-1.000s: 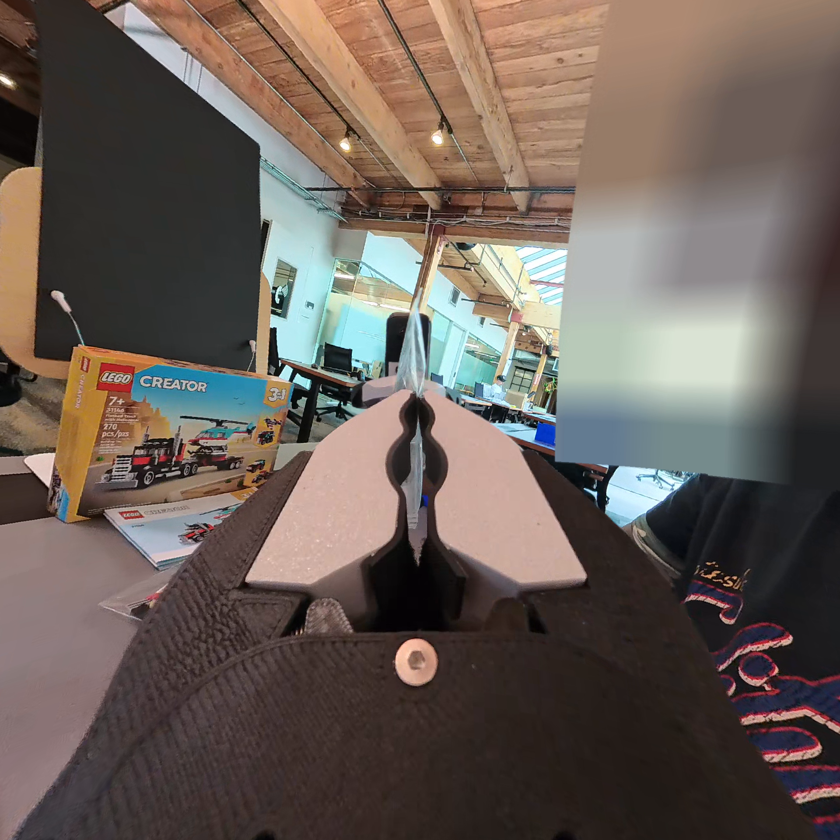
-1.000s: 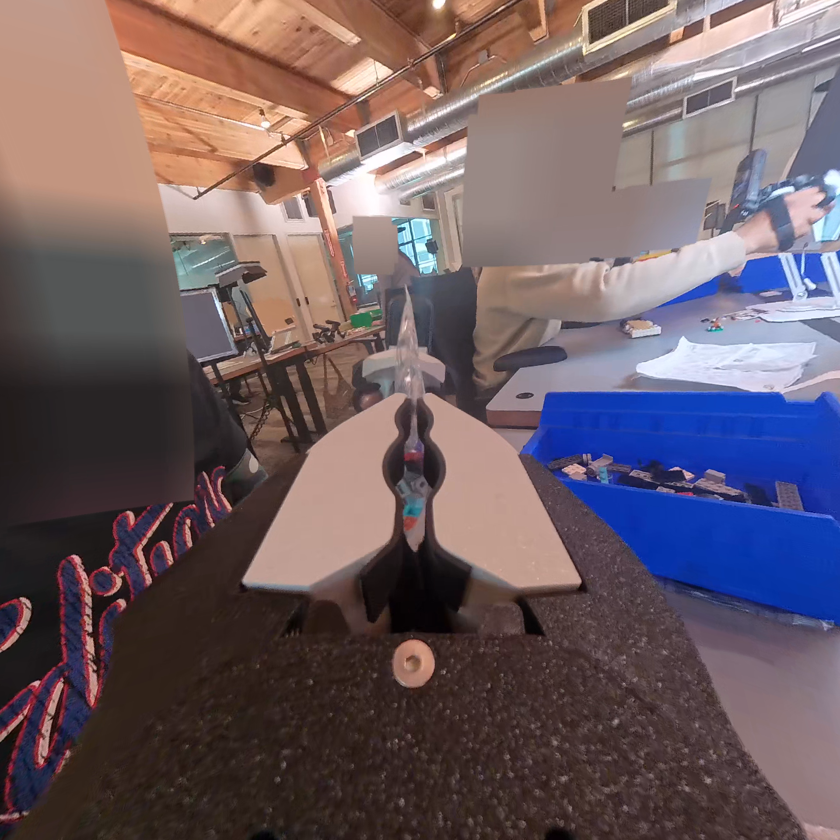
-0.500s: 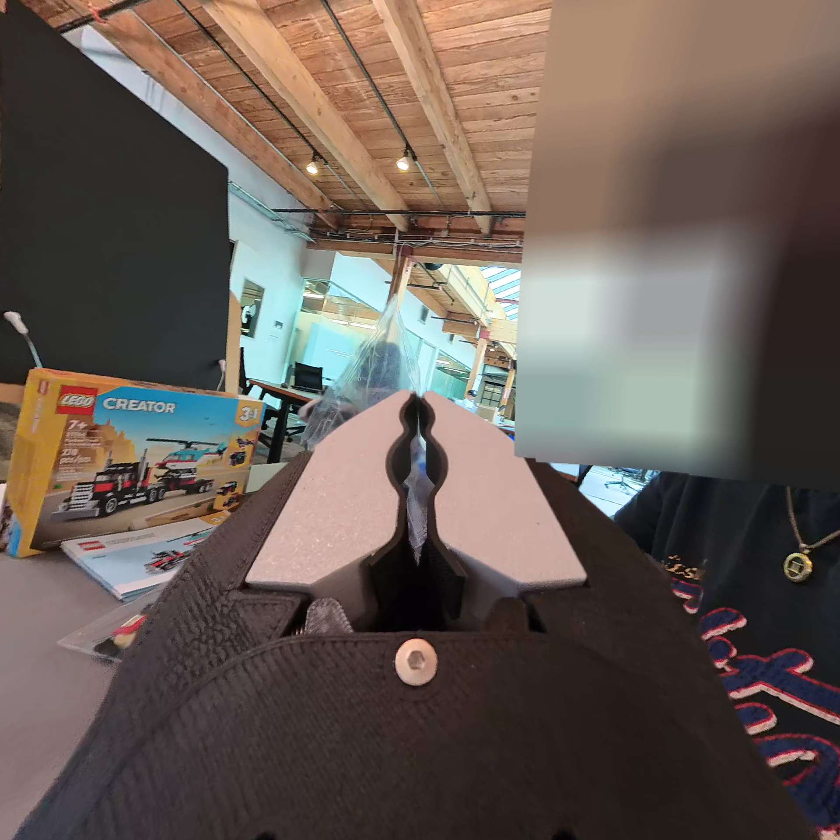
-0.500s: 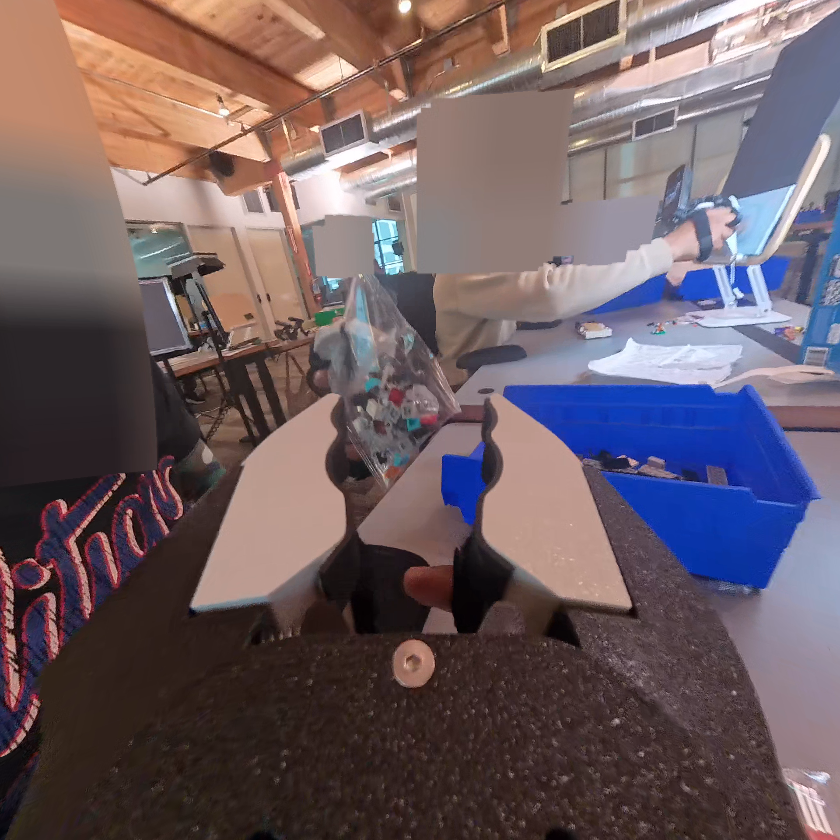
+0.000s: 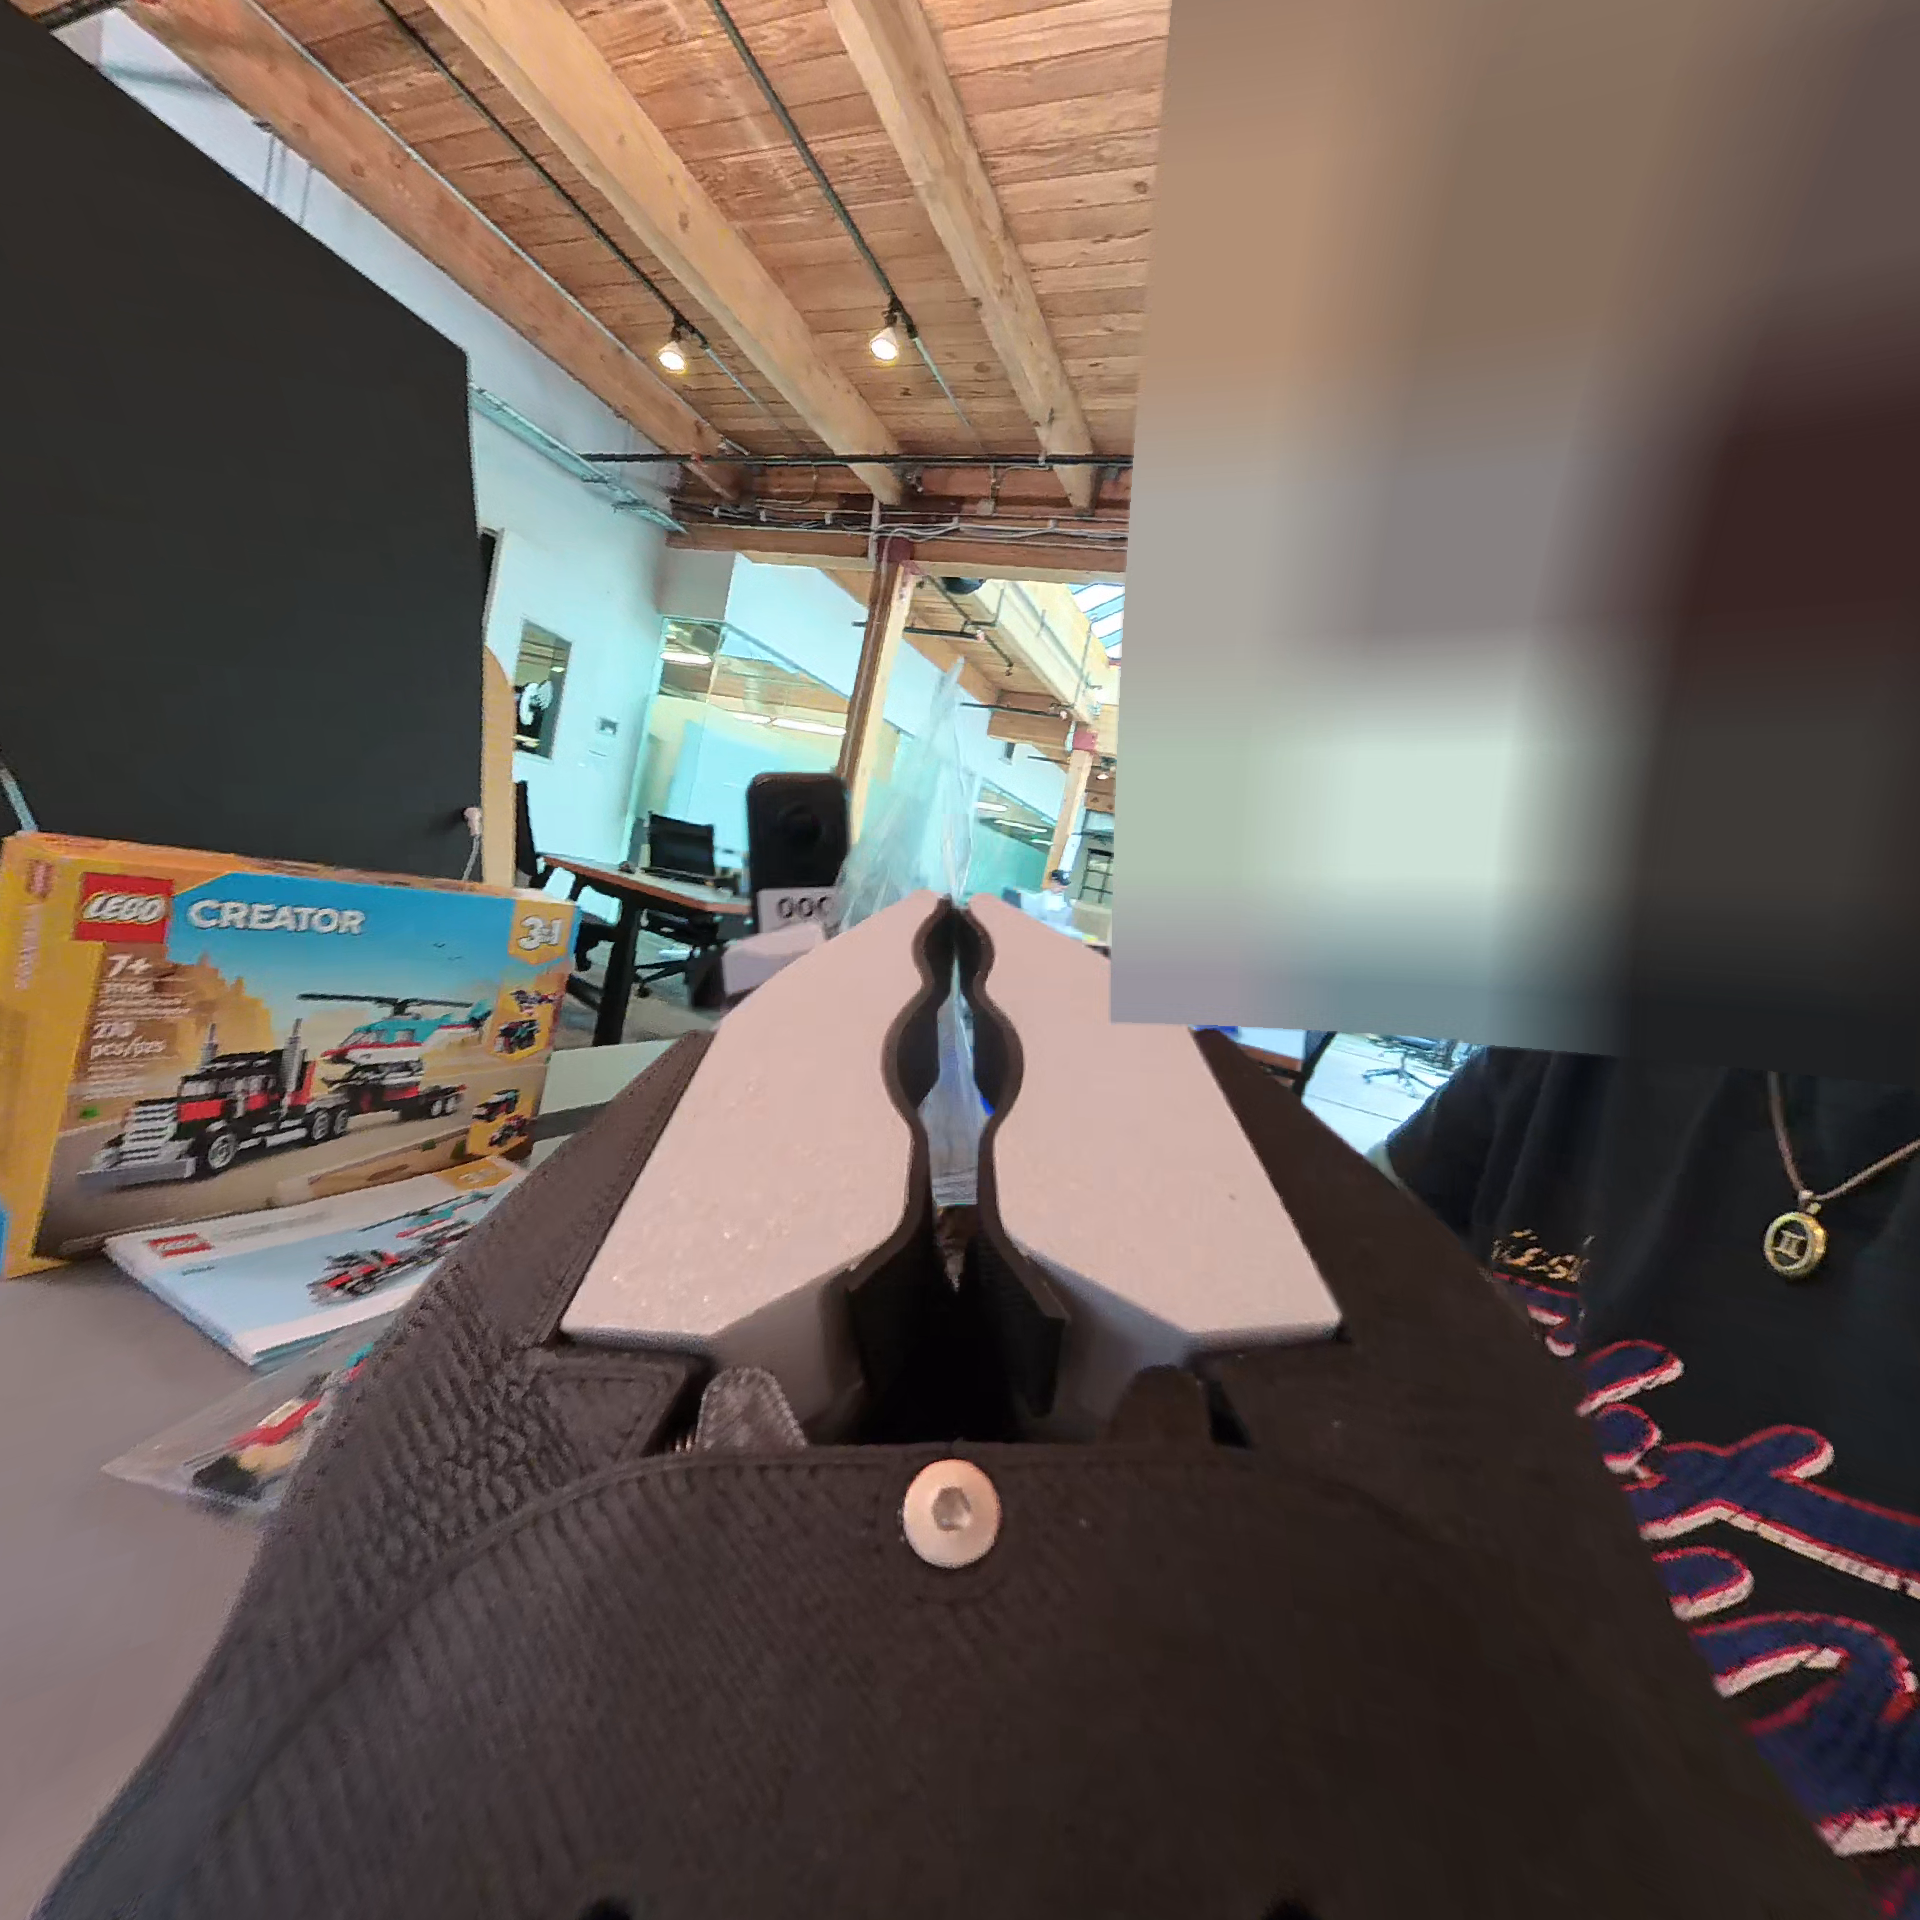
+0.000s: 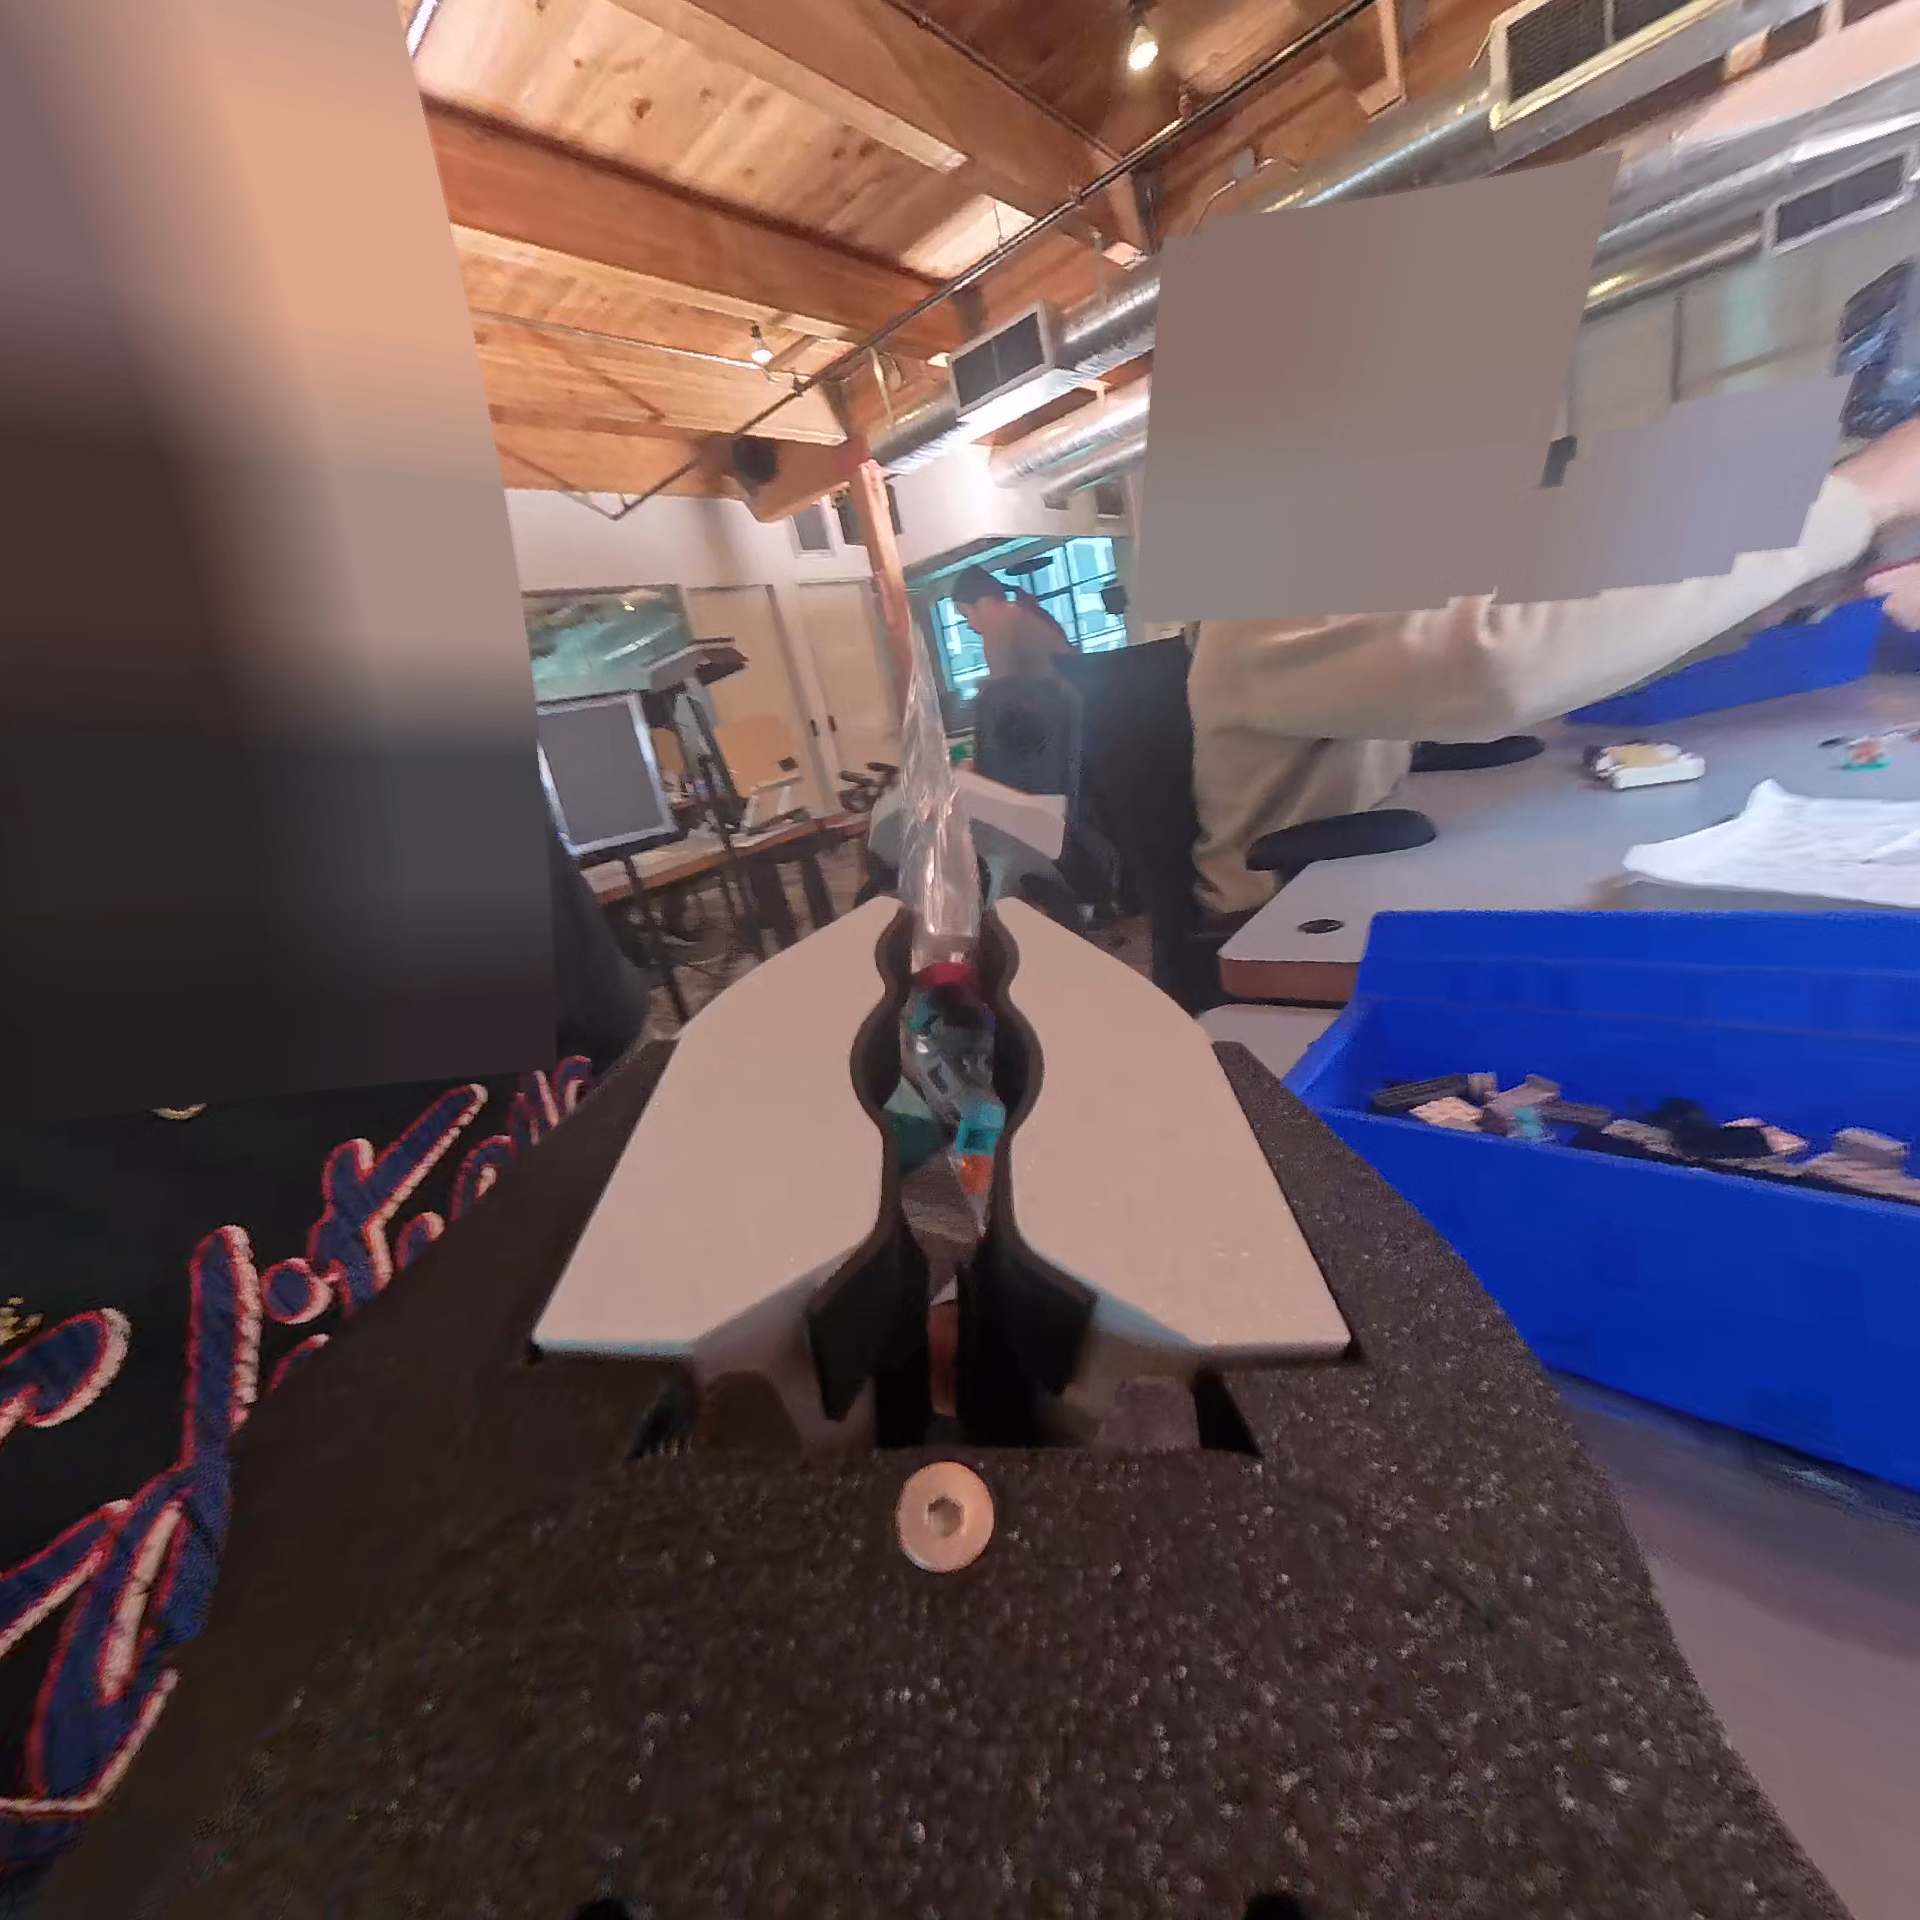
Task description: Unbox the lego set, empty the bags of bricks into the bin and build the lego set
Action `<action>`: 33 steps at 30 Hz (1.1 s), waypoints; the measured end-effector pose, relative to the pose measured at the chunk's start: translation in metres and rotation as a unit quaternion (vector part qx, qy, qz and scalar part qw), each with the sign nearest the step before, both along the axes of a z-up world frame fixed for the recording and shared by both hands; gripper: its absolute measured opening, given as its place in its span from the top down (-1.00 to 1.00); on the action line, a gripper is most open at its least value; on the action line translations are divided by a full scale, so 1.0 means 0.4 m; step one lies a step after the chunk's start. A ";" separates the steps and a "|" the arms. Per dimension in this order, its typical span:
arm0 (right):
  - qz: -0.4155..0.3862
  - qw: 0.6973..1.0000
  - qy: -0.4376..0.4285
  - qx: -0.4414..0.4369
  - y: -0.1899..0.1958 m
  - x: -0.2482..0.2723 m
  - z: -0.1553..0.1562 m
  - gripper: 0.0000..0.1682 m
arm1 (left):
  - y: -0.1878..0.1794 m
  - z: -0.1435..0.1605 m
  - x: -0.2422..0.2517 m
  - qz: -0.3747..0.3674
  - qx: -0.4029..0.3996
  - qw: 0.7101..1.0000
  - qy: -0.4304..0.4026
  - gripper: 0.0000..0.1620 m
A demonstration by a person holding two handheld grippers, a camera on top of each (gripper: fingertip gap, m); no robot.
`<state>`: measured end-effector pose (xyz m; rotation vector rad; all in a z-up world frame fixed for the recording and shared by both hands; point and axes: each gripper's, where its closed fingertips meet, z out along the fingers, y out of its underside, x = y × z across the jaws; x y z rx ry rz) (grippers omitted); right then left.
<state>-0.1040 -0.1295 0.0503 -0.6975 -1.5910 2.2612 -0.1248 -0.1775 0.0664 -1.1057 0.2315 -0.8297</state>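
Observation:
A clear plastic bag of bricks (image 6: 940,831) hangs in the air between my two grippers, which face each other. My left gripper (image 5: 951,912) is shut on an edge of the bag (image 5: 930,800). My right gripper (image 6: 945,920) is closed on the bag's lower part, with coloured bricks (image 6: 951,1101) wedged between its fingers and holding the tips slightly apart. The left gripper also shows beyond the bag in the right wrist view (image 6: 1013,821). The blue bin (image 6: 1683,1268) stands to the right and holds several loose bricks (image 6: 1621,1127).
The lego box (image 5: 281,1049) stands at the left on the grey table, with an instruction booklet (image 5: 312,1262) and another bag of bricks (image 5: 234,1444) in front of it. A person in a dark printed shirt (image 5: 1714,1403) sits close. Another person's cream sleeve (image 6: 1455,686) reaches over a far table with white paper (image 6: 1808,852). About 6 centimetres separates my left fingertips from my right.
The right gripper let go of the bag and opened wide half a second ago, and has now closed on it again around the bricks. The left gripper kept its hold throughout.

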 end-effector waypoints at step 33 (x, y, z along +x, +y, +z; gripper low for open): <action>-0.194 0.872 0.005 0.449 0.027 -0.007 -0.105 0.86 | 0.159 -0.110 0.068 0.105 -0.200 0.835 0.502 0.83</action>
